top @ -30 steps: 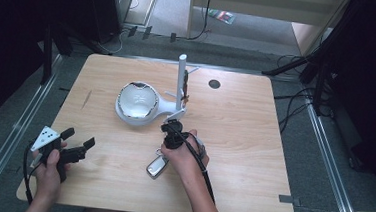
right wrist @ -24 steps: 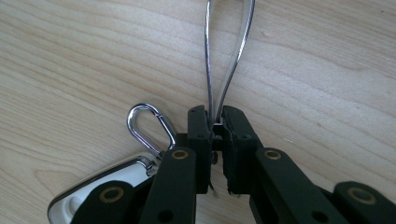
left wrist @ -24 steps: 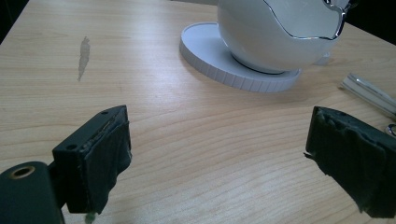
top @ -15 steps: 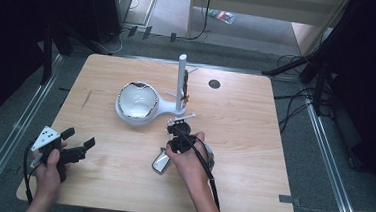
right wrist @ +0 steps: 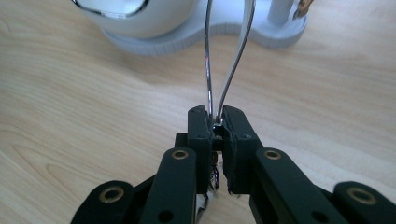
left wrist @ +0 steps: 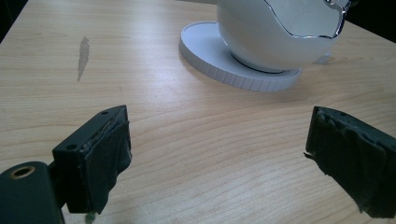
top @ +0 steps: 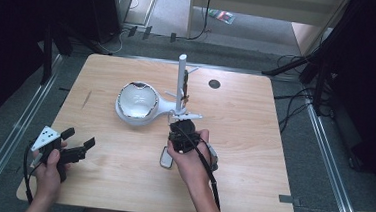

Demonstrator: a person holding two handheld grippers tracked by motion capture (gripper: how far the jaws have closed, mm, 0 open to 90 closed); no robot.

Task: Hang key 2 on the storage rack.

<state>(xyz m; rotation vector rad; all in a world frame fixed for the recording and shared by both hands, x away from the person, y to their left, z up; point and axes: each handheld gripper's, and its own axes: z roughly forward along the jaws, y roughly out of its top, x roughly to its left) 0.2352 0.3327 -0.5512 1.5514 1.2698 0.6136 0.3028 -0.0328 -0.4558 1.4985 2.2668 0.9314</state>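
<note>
One white bowl stand [top: 138, 102], right tongs [right wrist: 215, 122] clamped on one metal ring [right wrist: 227, 56], left tongs [left wrist: 219, 163] apart.

Both grippers are black, each trailing a black cable. The left gripper [top: 76, 147] carries a grey three-cornered plate [top: 46, 137] with small dark dots on top. Its jaws are blocky, lined with dark, worn-looking pads [left wrist: 110, 156] whose edges look ragged. The right gripper [right wrist: 217, 122] has linked black arms with brass-coloured rivets [right wrist: 179, 154] at the joints. The person's forearms are bare; something that may be a watch or band sits at the right wrist [top: 213, 157].
</note>
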